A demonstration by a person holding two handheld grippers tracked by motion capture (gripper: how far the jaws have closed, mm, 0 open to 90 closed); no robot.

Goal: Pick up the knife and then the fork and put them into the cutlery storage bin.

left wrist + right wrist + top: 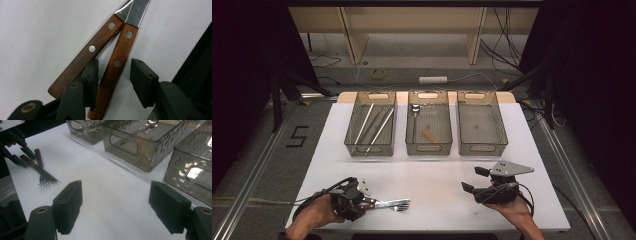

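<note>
The left gripper view brings out what the high view blurs: two wooden-handled pieces of cutlery lie crossed on the white table point(437, 175), each handle set with metal rivets. The right-hand handle point(117, 62) runs between the jaws of the left tool point(113, 75), which stand apart around it with a gap on the right side; the left-hand handle point(85, 57) lies outside, partly under the left jaw. In the high view their metal ends reach toward the table's middle as fork point(398, 204) tines, near the front edge. The right gripper view also shows tines there.

The left hand point(314, 216) lies low at the front left corner, its tool pointing right along the table. The right hand point(512, 212) holds the right tool point(474, 180) near the front right, jaws wide open on nothing, pointing left and away towards three clear bins point(482, 130). The left bin holds long metal rods point(372, 125), the middle one a spoon point(415, 111).
</note>
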